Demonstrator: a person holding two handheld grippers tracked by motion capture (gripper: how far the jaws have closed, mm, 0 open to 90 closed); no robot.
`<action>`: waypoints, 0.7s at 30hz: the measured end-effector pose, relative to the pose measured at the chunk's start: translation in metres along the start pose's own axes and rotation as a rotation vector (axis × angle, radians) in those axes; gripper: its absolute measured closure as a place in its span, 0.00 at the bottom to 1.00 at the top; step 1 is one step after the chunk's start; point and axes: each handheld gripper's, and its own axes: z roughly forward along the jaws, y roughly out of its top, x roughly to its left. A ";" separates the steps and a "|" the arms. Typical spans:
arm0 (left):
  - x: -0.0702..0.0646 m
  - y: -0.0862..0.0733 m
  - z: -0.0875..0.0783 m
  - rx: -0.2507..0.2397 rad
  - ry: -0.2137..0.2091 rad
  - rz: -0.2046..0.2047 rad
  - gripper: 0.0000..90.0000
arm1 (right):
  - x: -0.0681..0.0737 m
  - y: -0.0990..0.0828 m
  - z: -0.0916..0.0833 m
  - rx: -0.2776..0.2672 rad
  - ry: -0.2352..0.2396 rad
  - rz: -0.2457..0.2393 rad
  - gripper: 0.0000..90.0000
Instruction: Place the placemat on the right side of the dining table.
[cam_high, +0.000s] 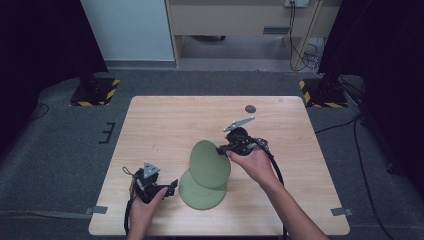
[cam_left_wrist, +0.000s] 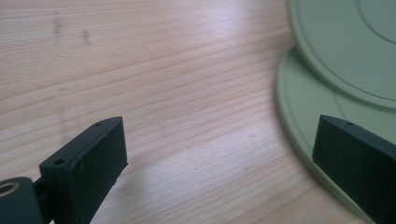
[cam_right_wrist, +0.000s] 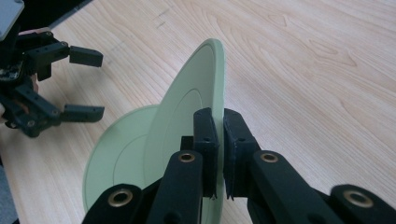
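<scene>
Two pale green plates are on the wooden table (cam_high: 165, 125). One plate (cam_high: 200, 196) lies flat near the front edge. The other plate (cam_high: 207, 165) is tilted up on its edge above it, and my right gripper (cam_high: 223, 149) is shut on its rim. In the right gripper view the jaws (cam_right_wrist: 218, 140) pinch that tilted plate (cam_right_wrist: 187, 102), with the flat plate (cam_right_wrist: 116, 154) behind it. My left gripper (cam_high: 172, 186) is open just left of the flat plate. In the left gripper view its jaws (cam_left_wrist: 219, 158) stand wide over bare wood, with the flat plate's rim (cam_left_wrist: 299, 98) beside the right jaw.
A small dark disc (cam_high: 250, 108) lies near the table's far edge. Grey tape tabs (cam_high: 99, 209) mark the front corners. Stand bases with yellow-black stripes (cam_high: 95, 91) sit on the floor beyond the table. The left gripper (cam_right_wrist: 51, 84) shows far off in the right gripper view.
</scene>
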 end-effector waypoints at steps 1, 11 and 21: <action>0.004 0.000 -0.001 0.000 0.007 -0.011 0.03 | 0.000 0.000 -0.001 -0.005 0.004 0.003 0.95; 0.034 -0.008 -0.006 0.030 0.063 -0.094 0.03 | -0.003 0.001 -0.006 -0.018 0.012 0.015 0.95; 0.036 -0.012 -0.001 0.050 0.089 -0.062 0.03 | -0.007 0.000 -0.011 -0.029 0.009 0.027 0.95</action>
